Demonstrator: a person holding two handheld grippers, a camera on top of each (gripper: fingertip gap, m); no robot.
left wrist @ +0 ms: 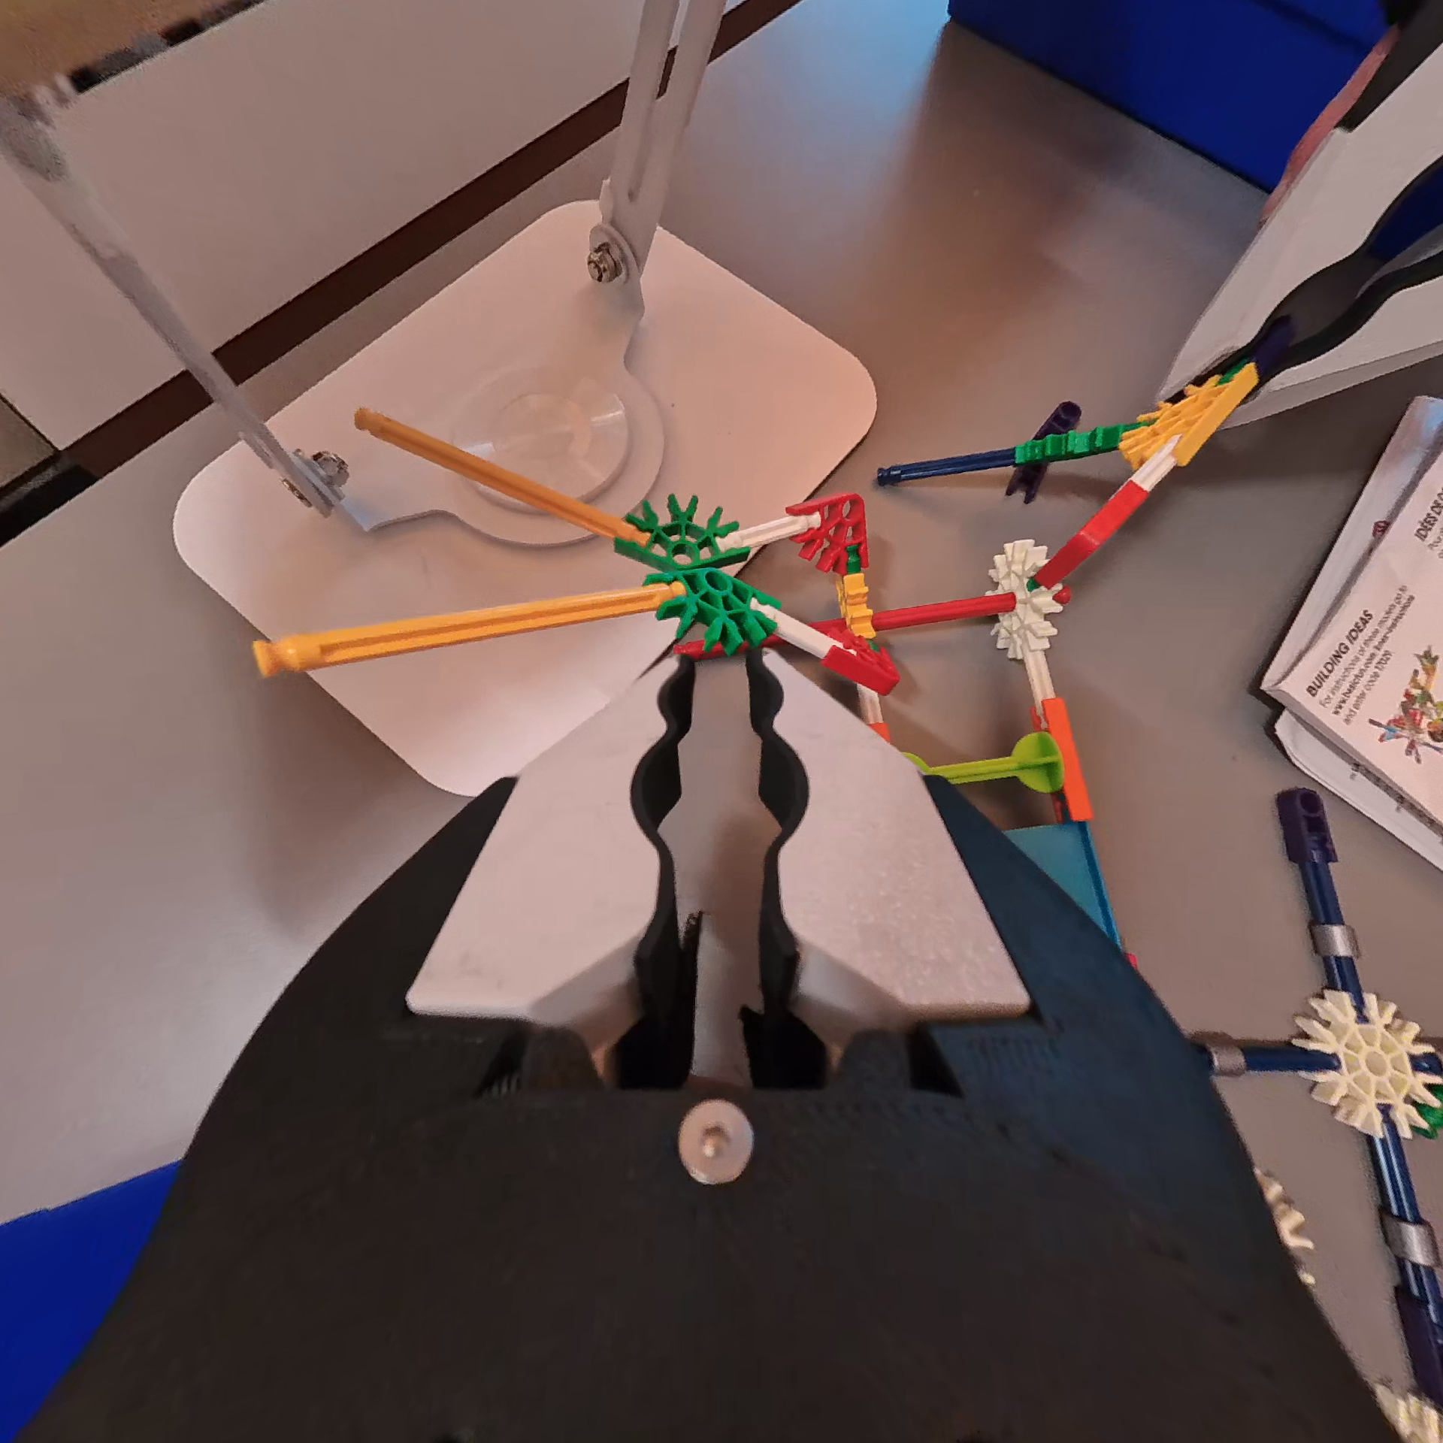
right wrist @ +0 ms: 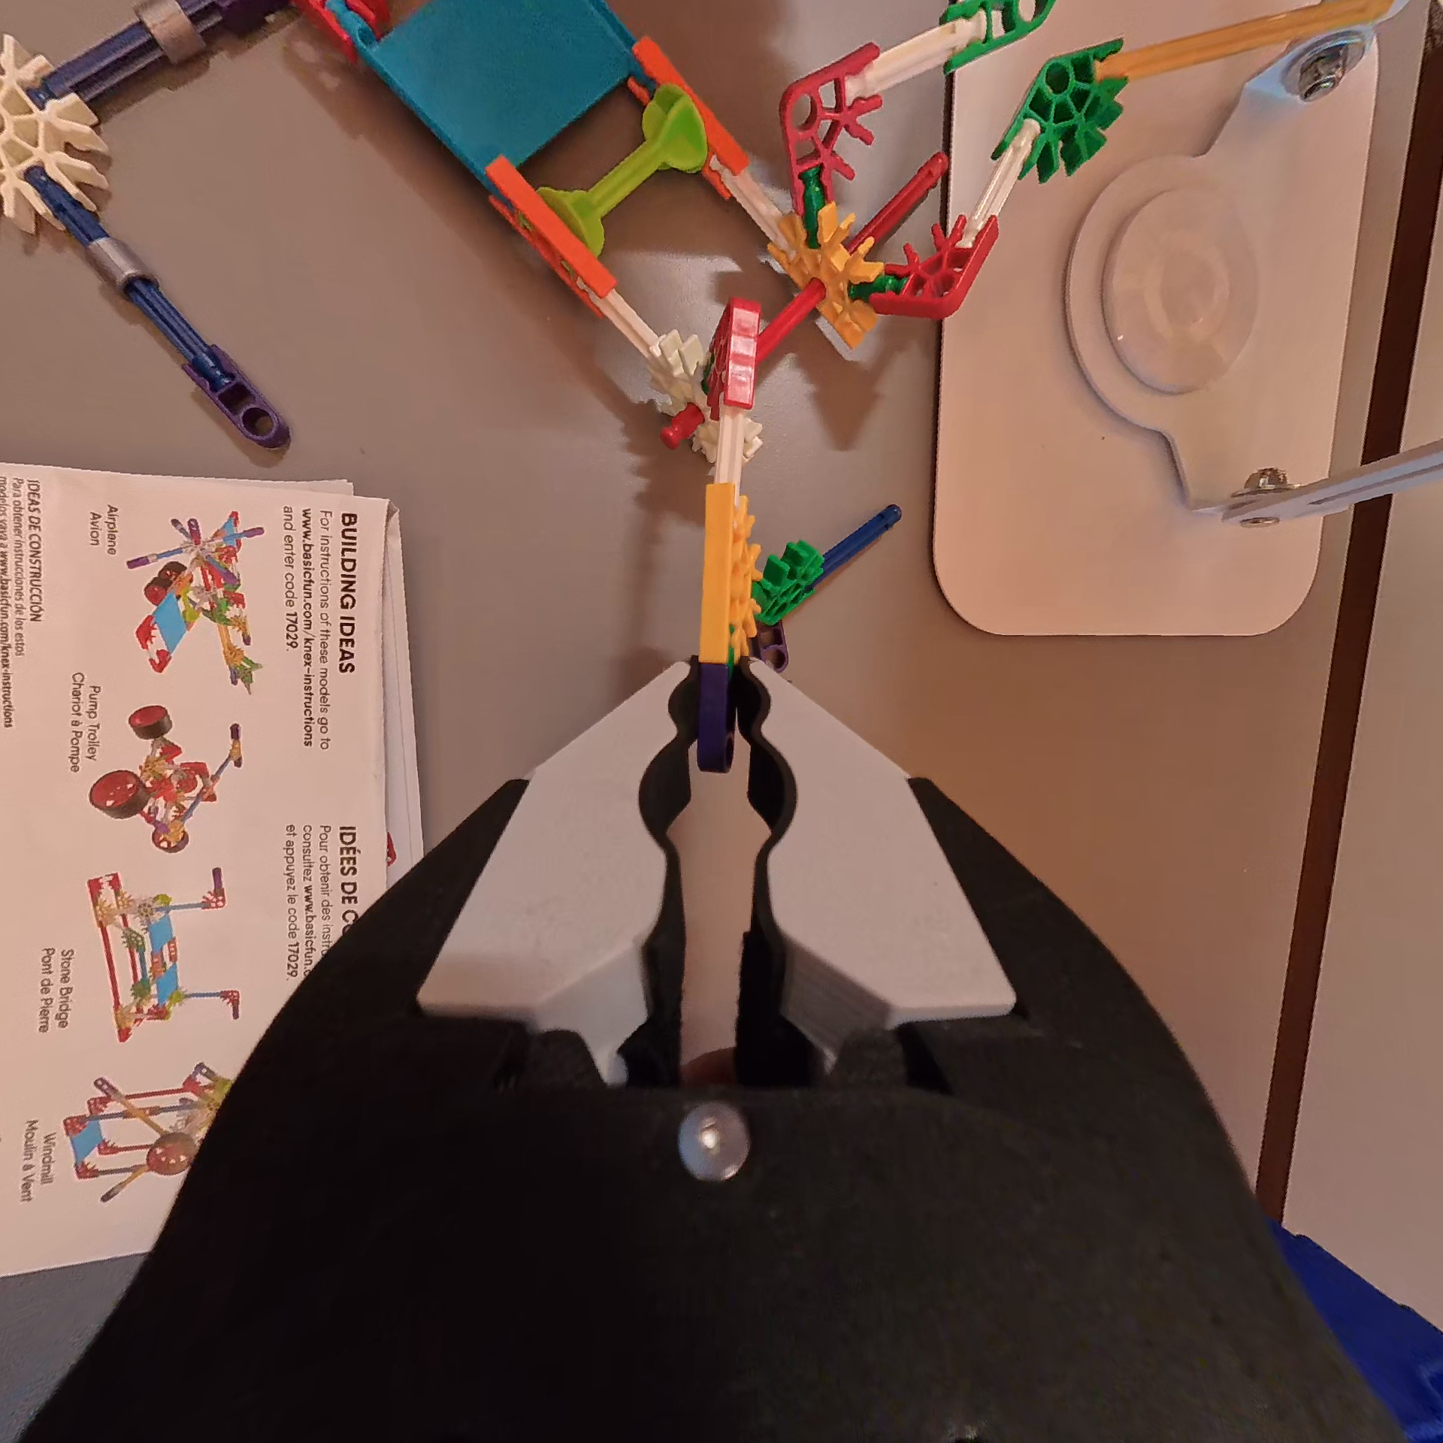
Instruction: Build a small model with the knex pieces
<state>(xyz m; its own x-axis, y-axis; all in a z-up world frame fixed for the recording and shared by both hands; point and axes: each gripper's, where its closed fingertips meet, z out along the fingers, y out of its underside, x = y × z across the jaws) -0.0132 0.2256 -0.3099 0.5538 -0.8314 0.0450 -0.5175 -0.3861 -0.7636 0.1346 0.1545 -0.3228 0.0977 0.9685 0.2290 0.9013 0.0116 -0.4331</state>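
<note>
A colourful rod-and-connector model lies on the grey table, with a teal panel (right wrist: 507, 78), red rod (left wrist: 929, 613) and two green connectors (left wrist: 714, 609) carrying yellow rods (left wrist: 468, 625). My right gripper (right wrist: 718, 668) is shut on a purple connector (right wrist: 716, 718) at the model's end, joined to a yellow connector (right wrist: 726, 578), a green connector (right wrist: 789, 582) and a blue rod (right wrist: 859, 539). It also shows in the left wrist view (left wrist: 1249, 367). My left gripper (left wrist: 718, 660) hovers just short of the green connectors, jaws nearly together, nothing between them.
A white stand base plate (left wrist: 742, 375) with metal struts lies beyond the model. A printed booklet (right wrist: 195, 781) lies on the right gripper's left. A separate cross of blue rods with a white connector (left wrist: 1370, 1062) lies nearby. A blue box (left wrist: 1171, 78) stands at the back. The tips of one gripper are about 15 cm away from the tips of the other.
</note>
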